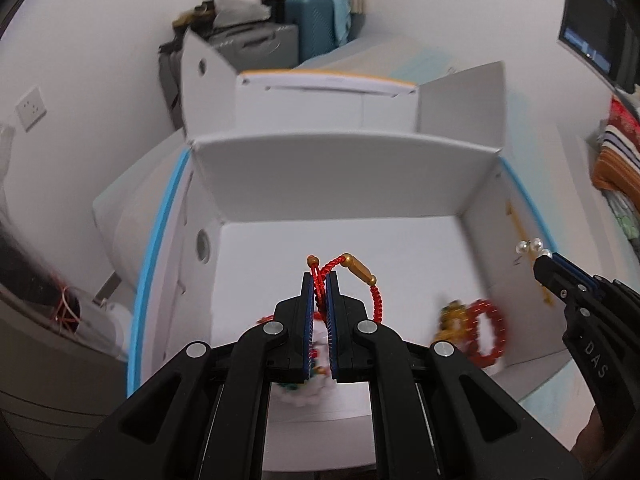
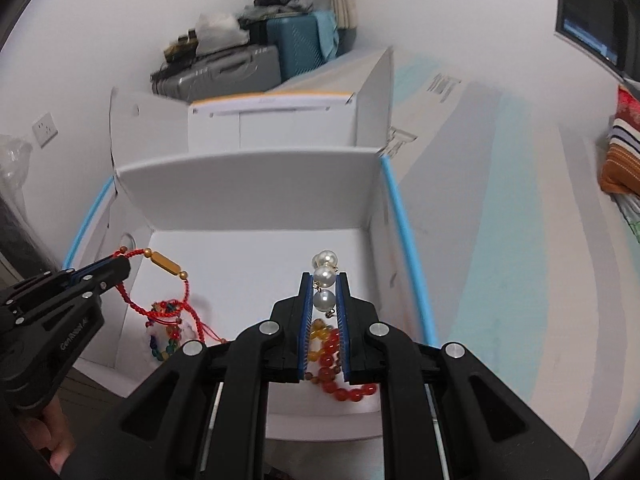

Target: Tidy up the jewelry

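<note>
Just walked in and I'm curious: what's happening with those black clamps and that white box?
A person is sorting jewelry with a hand-held gripper in each hand. The left gripper has its jaws shut on a red cord bracelet. The right gripper has its jaws shut on a pearl piece. Both are held over the open box, where a red bead bracelet and other beaded pieces already lie.

White walls all round, with a socket plate (image 1: 31,109) at the left edge. Stacked at top centre: a teal suitcase (image 2: 296,44), a grey suitcase (image 2: 224,70), dark clutter above. Dark monitor (image 2: 592,12) at upper right; striped fabric (image 2: 622,156) at right edge.
</note>
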Tool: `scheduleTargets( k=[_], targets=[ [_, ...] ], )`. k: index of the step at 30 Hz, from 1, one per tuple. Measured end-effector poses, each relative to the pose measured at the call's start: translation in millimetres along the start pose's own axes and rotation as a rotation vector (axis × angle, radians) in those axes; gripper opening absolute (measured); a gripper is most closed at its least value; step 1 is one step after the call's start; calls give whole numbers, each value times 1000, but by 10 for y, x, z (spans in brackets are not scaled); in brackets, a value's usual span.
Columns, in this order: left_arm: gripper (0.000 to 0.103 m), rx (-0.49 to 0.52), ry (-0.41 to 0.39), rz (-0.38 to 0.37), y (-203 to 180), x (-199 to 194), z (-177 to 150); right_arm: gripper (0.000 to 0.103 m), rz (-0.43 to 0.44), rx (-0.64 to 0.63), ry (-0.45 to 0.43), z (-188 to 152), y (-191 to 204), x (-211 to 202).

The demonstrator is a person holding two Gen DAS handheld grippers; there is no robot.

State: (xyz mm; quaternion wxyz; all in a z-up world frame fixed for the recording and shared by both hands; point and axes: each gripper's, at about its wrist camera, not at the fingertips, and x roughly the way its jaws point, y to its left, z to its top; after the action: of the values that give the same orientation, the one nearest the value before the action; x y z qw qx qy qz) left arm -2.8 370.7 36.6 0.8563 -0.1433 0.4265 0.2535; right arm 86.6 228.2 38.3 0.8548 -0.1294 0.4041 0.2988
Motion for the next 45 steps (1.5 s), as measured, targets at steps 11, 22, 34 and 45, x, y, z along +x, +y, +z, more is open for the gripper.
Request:
scheduleTargets(
  k=[11,22,34,45],
  targets=[
    [6,0,57,21,126,236,-47,11,-22,-33,106,-36,131,407],
    [8,-6,64,27,159,324,-67,20,-38,-45,119,-25,210,518],
    [90,-27,-128,37,254,-282,-275,91,-54,-19,-117,-188,101,-227],
    [97,-41,-222,-11,254,-783,-735,95,-67,-1,-237,-640,34,-778]
  ],
)
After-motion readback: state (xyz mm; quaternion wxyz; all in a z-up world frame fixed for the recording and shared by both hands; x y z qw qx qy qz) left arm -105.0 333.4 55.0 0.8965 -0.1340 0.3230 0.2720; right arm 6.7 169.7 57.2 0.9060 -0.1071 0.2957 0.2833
